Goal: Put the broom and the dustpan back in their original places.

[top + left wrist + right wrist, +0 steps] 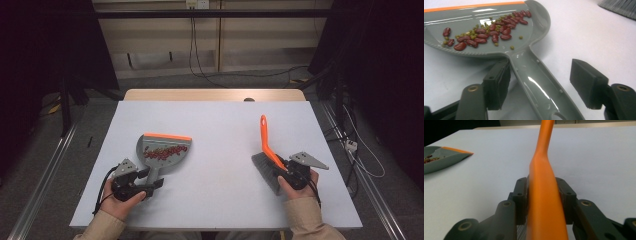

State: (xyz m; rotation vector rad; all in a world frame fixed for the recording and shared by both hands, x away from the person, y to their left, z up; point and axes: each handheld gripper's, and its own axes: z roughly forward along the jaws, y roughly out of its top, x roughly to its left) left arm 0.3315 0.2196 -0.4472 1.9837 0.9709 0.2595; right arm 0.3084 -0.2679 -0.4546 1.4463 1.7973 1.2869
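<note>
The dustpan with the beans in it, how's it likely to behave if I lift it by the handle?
The dustpan looks like stiff, glossy plastic, so it probably won't flex but may slip in the pads. The beans lie loose and would likely roll out if it tips. Its weight sits ahead of the handle, so it may dip forward.

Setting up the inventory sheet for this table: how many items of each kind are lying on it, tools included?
Dustpan holding beans: 1
Brush: 1
Hand-held tools: 2, left tool and right tool
Total: 4
</note>
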